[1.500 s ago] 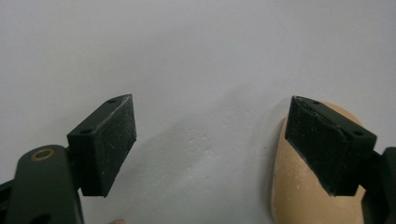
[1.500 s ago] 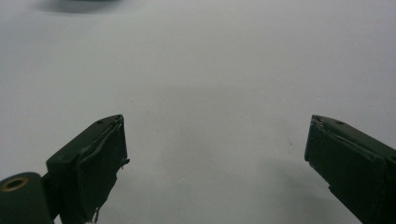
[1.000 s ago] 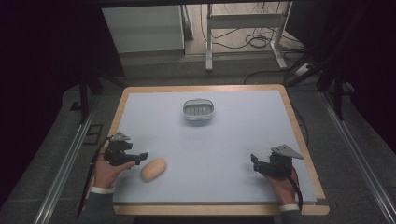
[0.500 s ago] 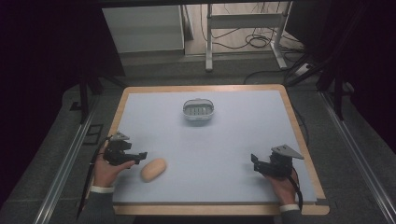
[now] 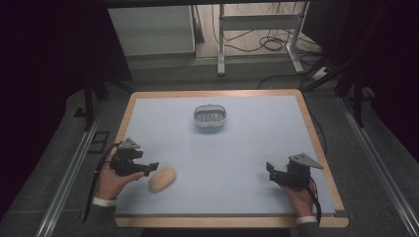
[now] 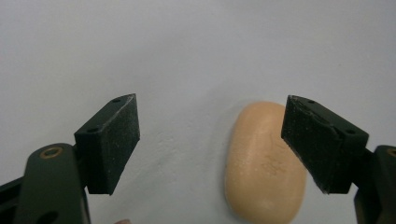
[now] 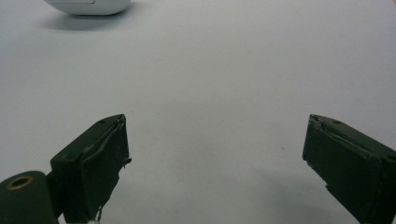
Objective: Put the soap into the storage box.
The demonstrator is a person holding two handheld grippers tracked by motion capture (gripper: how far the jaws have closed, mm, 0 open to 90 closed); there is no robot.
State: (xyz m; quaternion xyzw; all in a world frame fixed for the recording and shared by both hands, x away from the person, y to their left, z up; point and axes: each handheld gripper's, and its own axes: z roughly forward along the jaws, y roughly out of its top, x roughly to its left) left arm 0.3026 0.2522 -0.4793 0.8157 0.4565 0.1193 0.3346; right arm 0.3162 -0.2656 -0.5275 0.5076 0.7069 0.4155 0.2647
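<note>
Nearing the smooth peach oval soap bar [image 6: 265, 163], the left gripper [image 5: 149, 168] is spread wide; straddling it seemingly comes next, while the right gripper [image 5: 271, 170] rests spread, empty.

Metal frame [image 5: 257, 29] (cables [image 5: 257, 47] beneath)

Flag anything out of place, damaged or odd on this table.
The soap bar lies bare on the table, apart from the empty soap dish farther back. The right gripper has frayed, peeling pads. Nothing is spilled.
</note>
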